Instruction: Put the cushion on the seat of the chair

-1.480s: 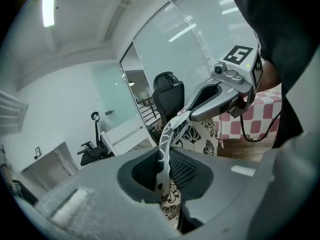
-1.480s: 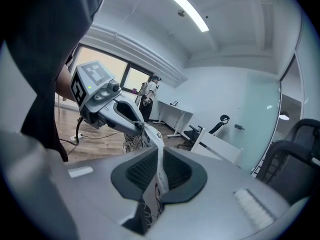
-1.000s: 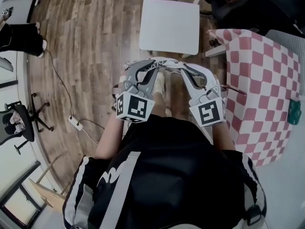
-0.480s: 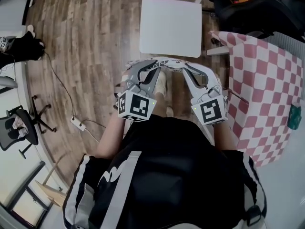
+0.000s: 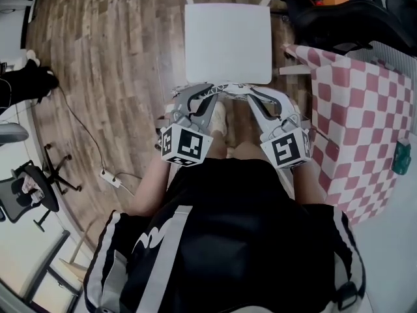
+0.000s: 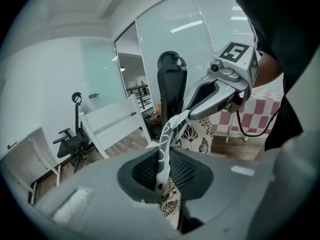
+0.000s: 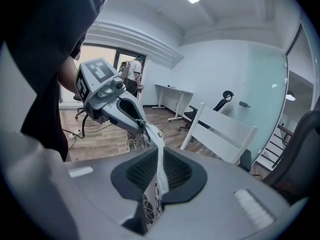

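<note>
The white chair seat [image 5: 228, 41] lies just ahead of me in the head view. A white cushion [image 5: 229, 88] with a black flower print hangs between my two grippers, its top edge stretched close to the seat's near edge. My left gripper [image 5: 207, 90] is shut on the cushion's left corner and my right gripper [image 5: 253, 92] on its right corner. In the left gripper view the fabric [image 6: 167, 144] runs through the jaws, with the right gripper [image 6: 220, 91] beyond. The right gripper view shows the cloth [image 7: 157, 159] pinched the same way, and the chair [image 7: 225, 134] behind it.
A table with a red-and-white checked cloth [image 5: 365, 109] stands close on the right. A black office chair [image 5: 339, 12] is behind it. A cable and power strip [image 5: 111, 178] lie on the wood floor at left, near another office chair [image 5: 32, 188].
Both grippers have carried the cushion forward and lower, toward the white seat. The seat's near edge now sits right at the cushion's top edge. The grip is unchanged.
</note>
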`<state>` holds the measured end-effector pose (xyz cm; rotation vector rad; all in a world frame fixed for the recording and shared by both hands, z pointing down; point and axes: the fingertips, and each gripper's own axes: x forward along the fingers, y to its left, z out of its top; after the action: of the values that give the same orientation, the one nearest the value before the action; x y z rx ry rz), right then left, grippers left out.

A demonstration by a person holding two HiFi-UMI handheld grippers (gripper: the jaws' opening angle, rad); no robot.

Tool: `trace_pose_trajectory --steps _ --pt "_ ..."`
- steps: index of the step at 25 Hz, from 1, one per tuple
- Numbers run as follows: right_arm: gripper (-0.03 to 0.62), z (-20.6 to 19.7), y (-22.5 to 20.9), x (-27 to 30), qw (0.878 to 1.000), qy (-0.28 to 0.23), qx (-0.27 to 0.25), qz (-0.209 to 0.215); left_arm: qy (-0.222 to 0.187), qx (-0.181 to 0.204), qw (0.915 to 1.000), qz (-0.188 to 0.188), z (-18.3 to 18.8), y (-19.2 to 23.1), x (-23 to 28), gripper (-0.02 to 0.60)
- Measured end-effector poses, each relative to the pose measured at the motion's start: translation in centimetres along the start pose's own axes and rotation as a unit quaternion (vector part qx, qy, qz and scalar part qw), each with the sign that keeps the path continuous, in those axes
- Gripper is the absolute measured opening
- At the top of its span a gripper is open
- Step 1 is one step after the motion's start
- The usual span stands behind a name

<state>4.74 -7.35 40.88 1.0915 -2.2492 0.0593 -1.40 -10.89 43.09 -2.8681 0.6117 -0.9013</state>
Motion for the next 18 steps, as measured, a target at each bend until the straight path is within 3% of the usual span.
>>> trace_pose_trajectory --steps 9,18 --pt "0.026 -2.0 -1.3 1.3 1.0 0.009 0.005 0.015 0.012 0.003 0.9999 -0.005 -0.7 0.4 2.4 0.035" --pt "0.026 -3.4 -1.6 2.5 0.999 0.019 0.012 0.044 0.032 -0.025 0.9991 0.008 -2.2 -0.2 3.9 0.035"
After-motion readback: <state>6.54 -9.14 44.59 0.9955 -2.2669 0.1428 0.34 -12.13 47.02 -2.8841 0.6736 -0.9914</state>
